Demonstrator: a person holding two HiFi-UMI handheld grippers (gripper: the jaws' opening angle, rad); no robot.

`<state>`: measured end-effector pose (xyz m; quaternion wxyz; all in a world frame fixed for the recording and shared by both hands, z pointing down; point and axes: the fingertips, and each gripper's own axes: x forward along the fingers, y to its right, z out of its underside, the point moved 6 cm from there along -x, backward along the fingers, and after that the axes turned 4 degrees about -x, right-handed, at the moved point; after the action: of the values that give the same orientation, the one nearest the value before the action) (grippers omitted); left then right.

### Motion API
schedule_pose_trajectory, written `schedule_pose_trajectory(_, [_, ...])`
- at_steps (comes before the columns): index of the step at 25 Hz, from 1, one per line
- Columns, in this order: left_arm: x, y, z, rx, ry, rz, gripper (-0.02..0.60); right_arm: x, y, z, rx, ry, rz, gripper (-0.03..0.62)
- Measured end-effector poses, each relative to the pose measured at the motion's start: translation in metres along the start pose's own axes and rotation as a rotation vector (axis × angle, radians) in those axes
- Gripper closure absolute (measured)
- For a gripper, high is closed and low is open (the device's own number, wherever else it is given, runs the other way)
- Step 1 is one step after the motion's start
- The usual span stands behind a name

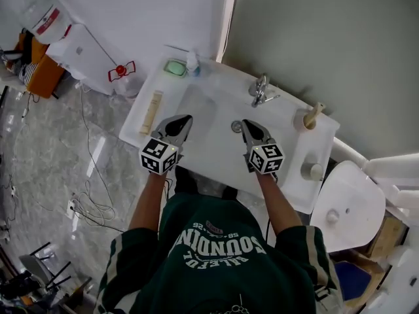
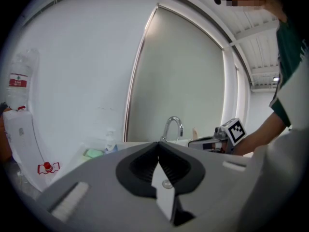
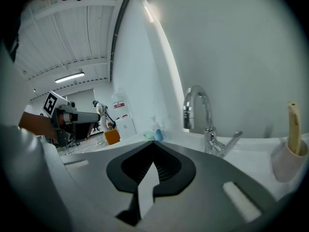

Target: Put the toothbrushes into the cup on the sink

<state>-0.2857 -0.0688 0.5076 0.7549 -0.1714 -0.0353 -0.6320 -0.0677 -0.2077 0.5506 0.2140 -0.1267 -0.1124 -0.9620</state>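
Note:
A pale cup [image 1: 305,119] stands on the sink's right rim with a beige toothbrush [image 1: 314,112] leaning out of it. In the right gripper view the same cup [image 3: 287,161] and toothbrush [image 3: 293,127] sit at the far right. A long beige item [image 1: 152,112], possibly another toothbrush, lies on the sink's left rim. My left gripper [image 1: 186,118] hovers over the basin's left side, shut and holding nothing. My right gripper [image 1: 244,123] hangs over the basin's right side near the drain, jaws shut and bare. Each sees the other: the right gripper [image 2: 216,142] and the left gripper [image 3: 72,123].
The white sink [image 1: 294,188] has a chrome faucet [image 1: 261,90] at its back. A green soap dish [image 1: 175,67] and a small bottle [image 1: 192,62] stand at the back left corner. A short white cylinder [image 1: 312,171] sits on the front right rim. A toilet [image 1: 347,205] stands to the right.

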Motion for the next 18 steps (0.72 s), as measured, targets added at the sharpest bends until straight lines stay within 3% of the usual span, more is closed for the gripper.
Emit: schedule_pose_trajectory(18, [-0.079, -0.154, 0.022, -0.099, -0.003, -0.107, 0.531, 0.178, -0.134, -0.005, -0.027, -0.136, -0.161, 0.591])
